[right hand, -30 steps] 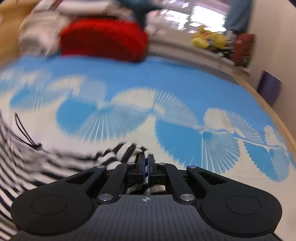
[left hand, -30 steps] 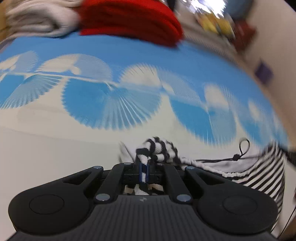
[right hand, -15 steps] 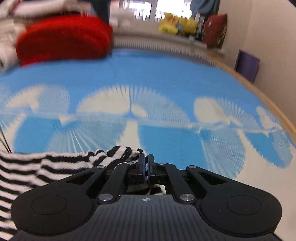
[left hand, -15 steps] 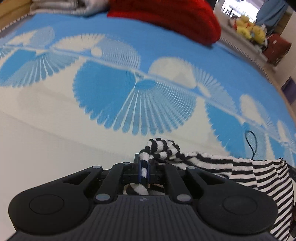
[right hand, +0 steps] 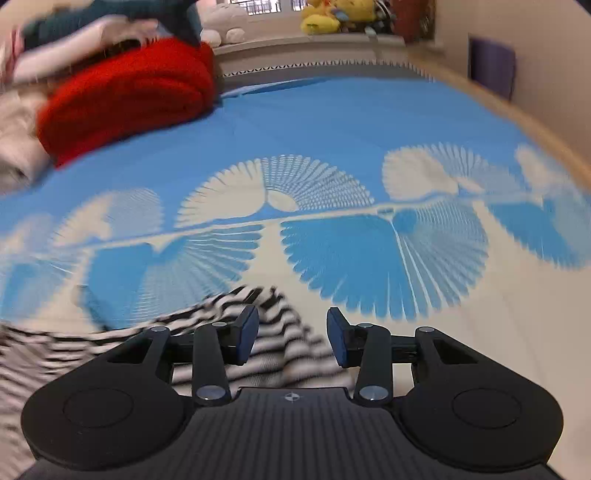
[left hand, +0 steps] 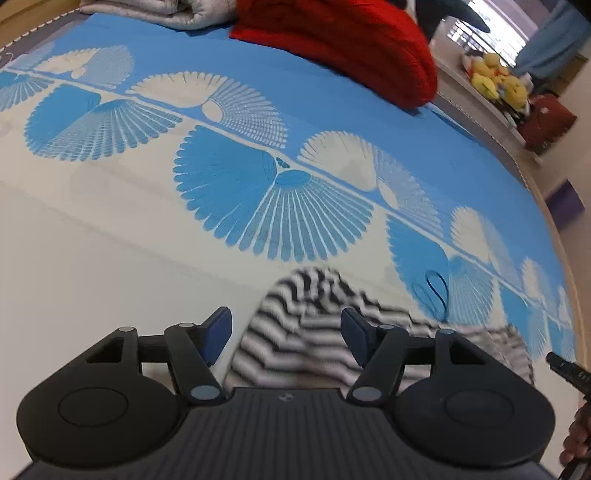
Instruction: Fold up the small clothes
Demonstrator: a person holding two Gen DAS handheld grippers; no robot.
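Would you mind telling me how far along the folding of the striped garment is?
Done: the striped garment lies on the blue patterned sheet. In hand: nothing; the left gripper and right gripper are opening, fabric loose between their fingers. Left: blur hides whether the fold is neat; it may need smoothing.

A bedroom in a home: a bed (left hand: 110,258) spread with a blue-and-cream sheet printed with fan shapes fills both views. Folded bedding, a red blanket (left hand: 332,40) and a pale quilt (left hand: 166,11), is piled at its far end. Yellow plush toys (right hand: 325,14) sit on a window ledge (right hand: 314,40) beyond
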